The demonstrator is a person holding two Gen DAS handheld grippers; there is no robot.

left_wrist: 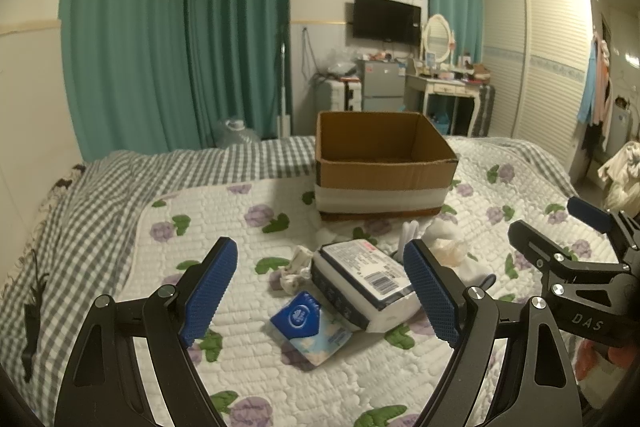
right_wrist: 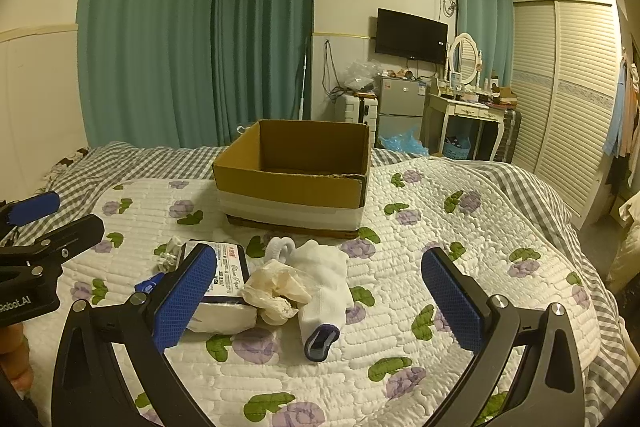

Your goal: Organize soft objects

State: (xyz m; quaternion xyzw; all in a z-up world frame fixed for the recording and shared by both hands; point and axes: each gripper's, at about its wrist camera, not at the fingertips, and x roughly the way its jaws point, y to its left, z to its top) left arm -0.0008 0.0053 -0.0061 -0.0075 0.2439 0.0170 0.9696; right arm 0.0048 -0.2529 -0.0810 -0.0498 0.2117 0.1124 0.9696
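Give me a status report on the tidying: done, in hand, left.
Done: nothing visible; what shows of the cardboard box interior is bare. In hand: nothing; left gripper and right gripper are both open above the quilt. Left: the tissue pack, small blue tissue packet, white sock, crumpled glove and small white cloth all lie outside the box.

An open cardboard box [right_wrist: 294, 173] with a white band around its base sits upright on the quilt. In front of it lies a cluster of soft things: a wrapped white tissue pack [left_wrist: 362, 281] with a barcode label, lying flat; a small blue tissue packet [left_wrist: 310, 327] touching its near corner; a crumpled patterned cloth [left_wrist: 296, 269] beside it; a crumpled beige glove [right_wrist: 274, 291]; and a white sock [right_wrist: 324, 291] with a dark toe, touching the glove.
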